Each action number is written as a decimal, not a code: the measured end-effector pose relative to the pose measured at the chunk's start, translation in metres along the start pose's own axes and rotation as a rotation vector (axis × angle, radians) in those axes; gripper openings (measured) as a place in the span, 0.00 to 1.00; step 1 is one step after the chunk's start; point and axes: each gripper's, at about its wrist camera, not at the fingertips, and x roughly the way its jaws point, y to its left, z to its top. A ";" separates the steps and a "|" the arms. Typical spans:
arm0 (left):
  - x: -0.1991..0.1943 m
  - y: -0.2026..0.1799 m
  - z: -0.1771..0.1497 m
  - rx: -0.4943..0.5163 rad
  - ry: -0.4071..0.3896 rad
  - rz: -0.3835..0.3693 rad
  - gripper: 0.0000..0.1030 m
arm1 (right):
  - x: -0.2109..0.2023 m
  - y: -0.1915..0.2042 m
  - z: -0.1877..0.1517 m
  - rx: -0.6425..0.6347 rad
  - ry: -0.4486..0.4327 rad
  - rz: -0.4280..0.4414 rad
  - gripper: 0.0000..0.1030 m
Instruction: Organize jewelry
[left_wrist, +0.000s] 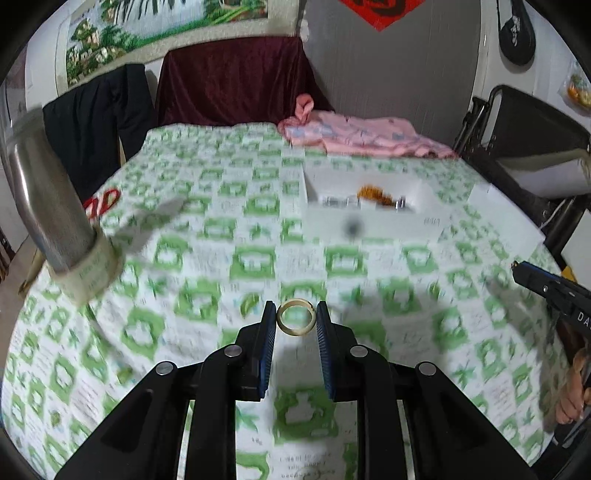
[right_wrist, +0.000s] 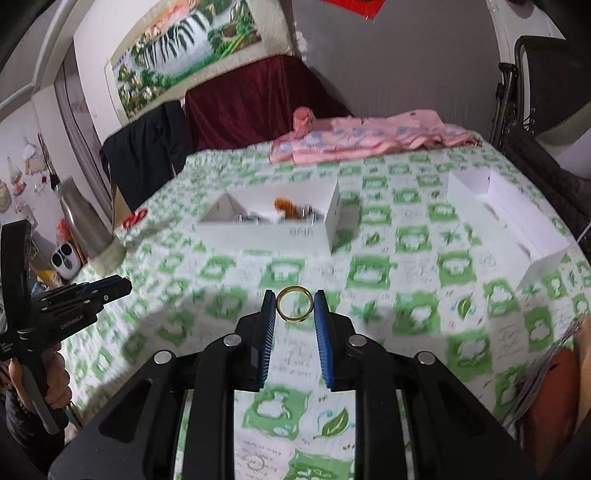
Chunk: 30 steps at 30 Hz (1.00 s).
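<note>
My left gripper (left_wrist: 296, 314) is shut on a pale gold ring (left_wrist: 296, 318) pinched between its blue pads above the green-patterned tablecloth. My right gripper (right_wrist: 294, 304) is shut on a darker gold ring (right_wrist: 294, 303) the same way. A white jewelry box (left_wrist: 369, 210) (right_wrist: 273, 225) stands ahead on the table, holding small metal pieces and an orange-brown tangle (right_wrist: 286, 208). Each gripper shows at the edge of the other's view: the right one (left_wrist: 554, 291), the left one (right_wrist: 92, 291). Another small ring (right_wrist: 255, 462) lies on the cloth near me.
A white box lid (right_wrist: 509, 218) lies at the right. A steel flask (left_wrist: 48, 206) stands on a tape roll (left_wrist: 92, 273) at the left edge. Red scissors (right_wrist: 135, 218) and a pink garment (right_wrist: 369, 140) lie farther back. A black chair (left_wrist: 528, 140) stands at the right.
</note>
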 end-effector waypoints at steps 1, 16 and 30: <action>-0.002 -0.001 0.006 -0.001 -0.010 -0.001 0.22 | -0.002 -0.001 0.006 0.005 -0.011 0.005 0.20; -0.020 -0.037 0.131 0.024 -0.208 -0.024 0.22 | -0.008 0.012 0.120 0.027 -0.193 0.058 0.20; 0.097 -0.026 0.131 -0.051 -0.026 -0.058 0.22 | 0.106 -0.018 0.106 0.131 -0.012 0.063 0.20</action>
